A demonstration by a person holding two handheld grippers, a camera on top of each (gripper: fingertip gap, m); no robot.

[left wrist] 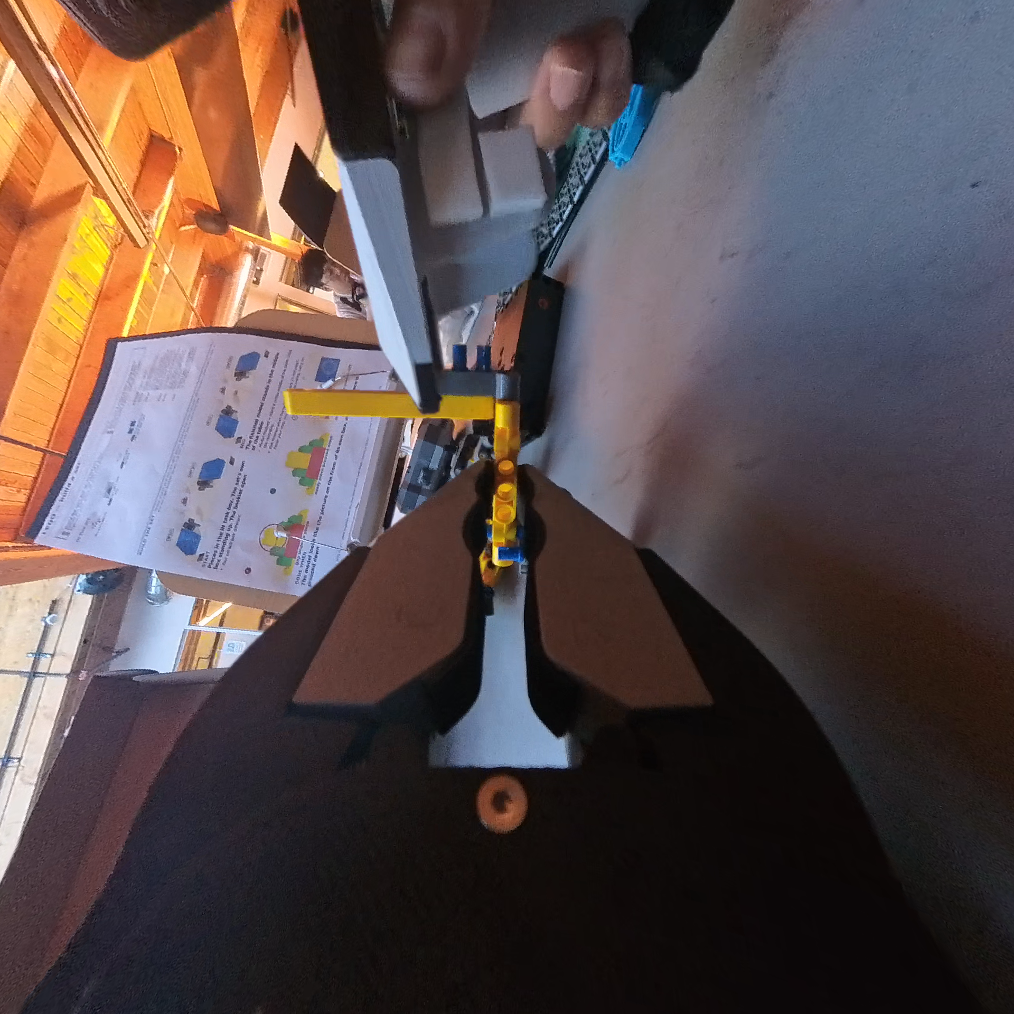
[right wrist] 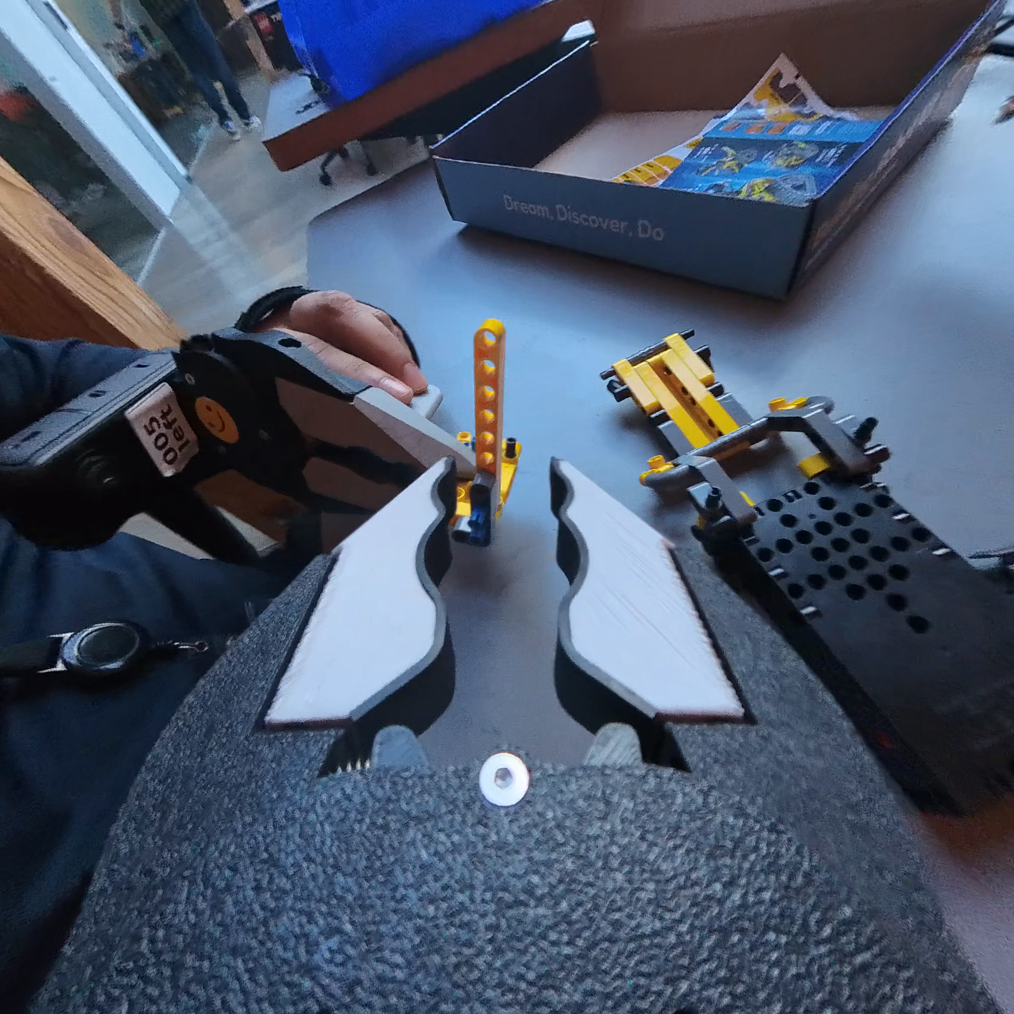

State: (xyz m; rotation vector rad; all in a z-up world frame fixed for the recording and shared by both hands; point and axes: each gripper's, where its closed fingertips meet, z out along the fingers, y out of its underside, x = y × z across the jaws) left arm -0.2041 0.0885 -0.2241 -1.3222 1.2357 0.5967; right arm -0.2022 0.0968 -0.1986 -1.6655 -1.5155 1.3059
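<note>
My left gripper (left wrist: 505,477) is shut on a small yellow brick assembly (left wrist: 505,510) with blue pins and holds it on the dark table. A long yellow holed beam (left wrist: 378,406) and a grey piece (left wrist: 477,384) stick out from it. In the right wrist view the beam (right wrist: 488,395) stands upright on the assembly (right wrist: 483,494), with the left gripper (right wrist: 463,463) coming in from the left. My right gripper (right wrist: 500,466) is open and empty. Its left fingertip (right wrist: 444,477) is right beside the assembly, and one grey finger (left wrist: 395,274) reaches the beam.
A larger yellow, grey and black brick build (right wrist: 768,455) with a black perforated panel (right wrist: 850,559) lies to the right. An open blue box (right wrist: 631,230) holding a booklet (right wrist: 768,148) stands farther back. A printed instruction sheet (left wrist: 219,455) stands behind the table.
</note>
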